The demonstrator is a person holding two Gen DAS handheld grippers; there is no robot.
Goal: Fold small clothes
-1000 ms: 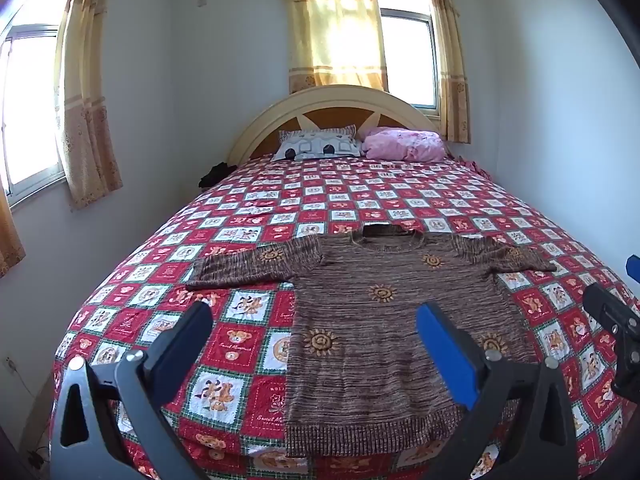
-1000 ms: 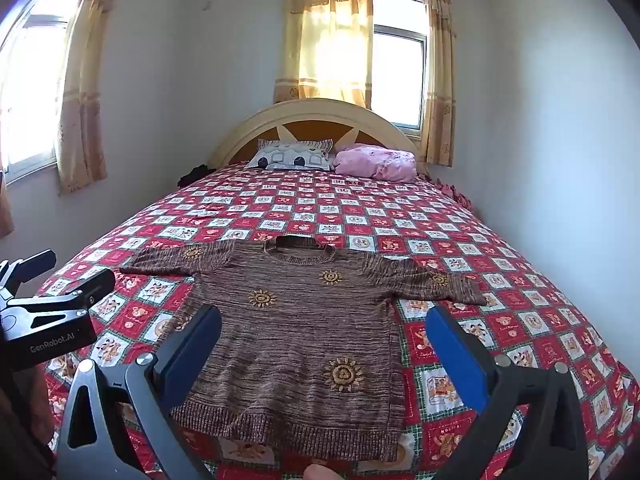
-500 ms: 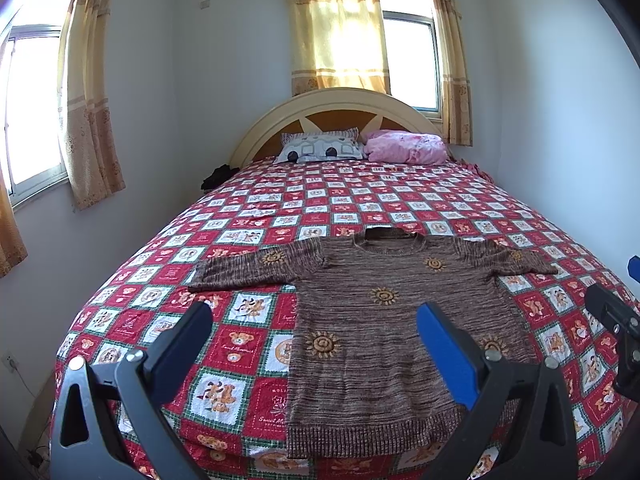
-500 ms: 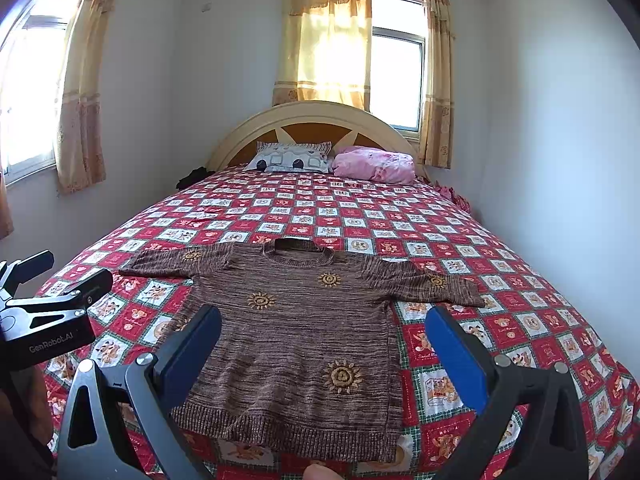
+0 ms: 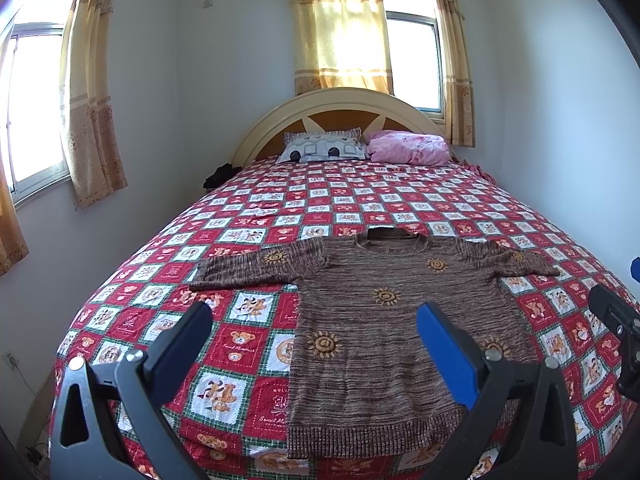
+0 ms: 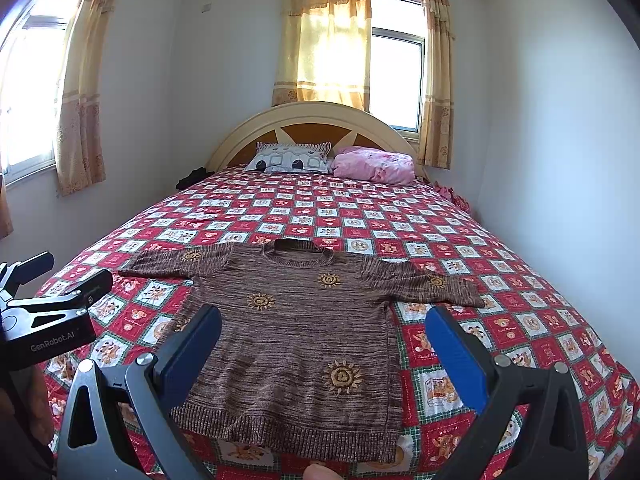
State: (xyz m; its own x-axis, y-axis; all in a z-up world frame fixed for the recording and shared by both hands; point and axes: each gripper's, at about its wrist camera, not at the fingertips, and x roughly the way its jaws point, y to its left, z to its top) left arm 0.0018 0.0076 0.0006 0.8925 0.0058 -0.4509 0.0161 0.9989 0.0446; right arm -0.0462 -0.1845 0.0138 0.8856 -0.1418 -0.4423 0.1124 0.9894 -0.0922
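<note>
Sweater (image 6: 296, 344) lies flat on the bed (image 6: 400, 220), unfolded; both claws, left (image 5: 316, 348) and right (image 6: 324, 356), hover wide, empty; next, grab a sleeve.

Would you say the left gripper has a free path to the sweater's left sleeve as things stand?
Probably yes. The left gripper is open and holds nothing, and the left sleeve of the brown sweater lies flat on the quilt with nothing on it.

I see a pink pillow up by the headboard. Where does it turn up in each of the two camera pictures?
Left wrist view: the pink pillow lies upper middle, a little right of centre, beside the patterned pillow.
Right wrist view: the pink pillow lies upper middle, again right of the patterned pillow.
Shared landmark: the arched headboard behind both pillows.
</note>
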